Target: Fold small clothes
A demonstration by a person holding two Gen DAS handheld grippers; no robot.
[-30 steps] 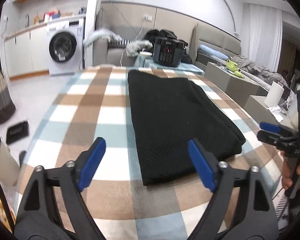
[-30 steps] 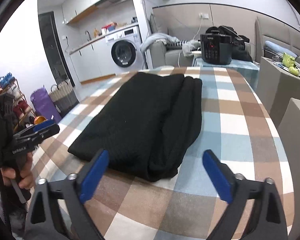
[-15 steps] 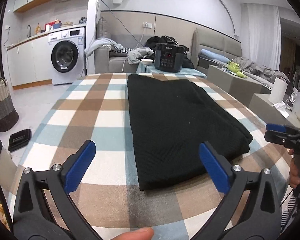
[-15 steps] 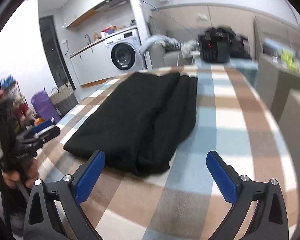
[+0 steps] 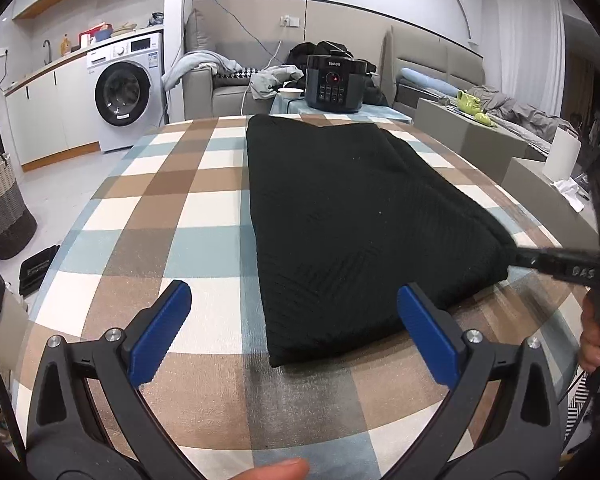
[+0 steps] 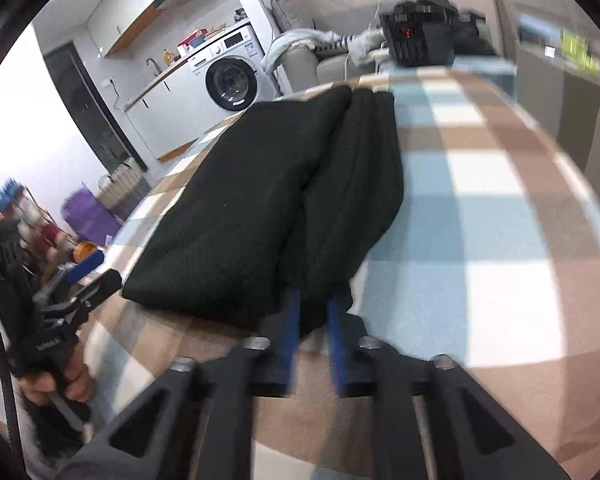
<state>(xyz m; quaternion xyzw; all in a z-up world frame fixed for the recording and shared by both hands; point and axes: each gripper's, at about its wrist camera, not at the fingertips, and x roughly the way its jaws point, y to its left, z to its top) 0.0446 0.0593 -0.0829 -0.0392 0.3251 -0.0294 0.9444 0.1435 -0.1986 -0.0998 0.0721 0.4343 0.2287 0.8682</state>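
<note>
At the near edge of the checked surface (image 5: 204, 216), the right claw (image 6: 312, 320) was wide a second ago — now it is closing on the near right corner of the black cloth (image 5: 340, 208), with cloth between its pads. So the next fold looks ready to start. The left claw (image 5: 292, 320) is wide, nothing in it, with the cloth's near left corner between its pads. At 12 o'clock sits a black cooker (image 5: 334, 78); at 10 o'clock, a washing machine (image 5: 126, 92).
</note>
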